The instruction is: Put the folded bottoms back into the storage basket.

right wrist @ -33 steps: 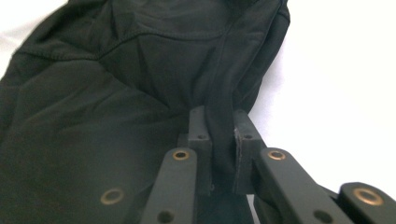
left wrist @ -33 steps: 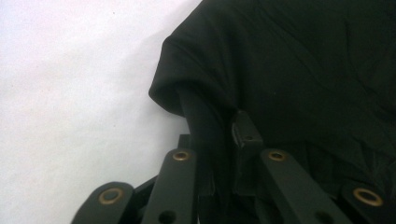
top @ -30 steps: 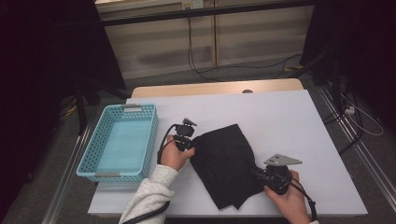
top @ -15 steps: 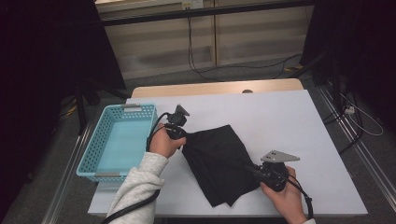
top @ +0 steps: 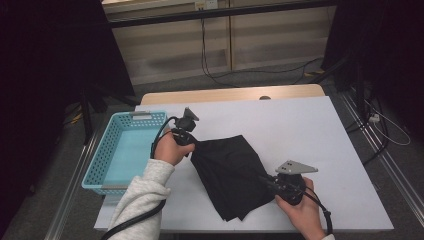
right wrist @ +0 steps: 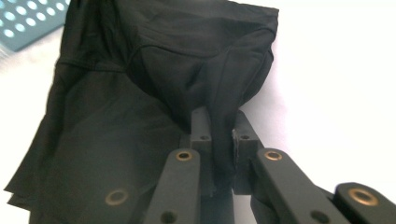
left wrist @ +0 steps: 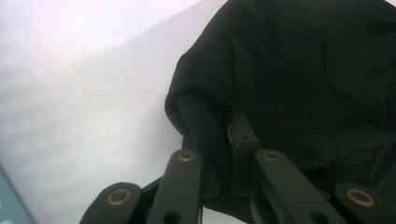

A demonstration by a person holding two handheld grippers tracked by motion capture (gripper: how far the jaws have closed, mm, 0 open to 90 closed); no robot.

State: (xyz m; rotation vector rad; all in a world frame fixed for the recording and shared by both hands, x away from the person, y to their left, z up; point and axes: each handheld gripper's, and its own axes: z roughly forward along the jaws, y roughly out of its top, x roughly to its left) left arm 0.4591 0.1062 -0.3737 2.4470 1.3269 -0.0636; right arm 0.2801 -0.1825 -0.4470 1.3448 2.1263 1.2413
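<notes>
A fold of the black cloth (left wrist: 299, 74) is pinched between the pressed-together jaws of the left claw (left wrist: 219, 140), seen at the lower middle of the left gripper view. In the right gripper view, another edge of the cloth is clamped by the right claw (right wrist: 219, 135), low in the frame. In the high view, the cloth (top: 230, 175) is spread across the white counter (top: 300, 125) at the frame's lower middle, between the left claw (top: 192, 142) and the right claw (top: 265, 181). A light blue basket (top: 107, 150) is seen at the left.
</notes>
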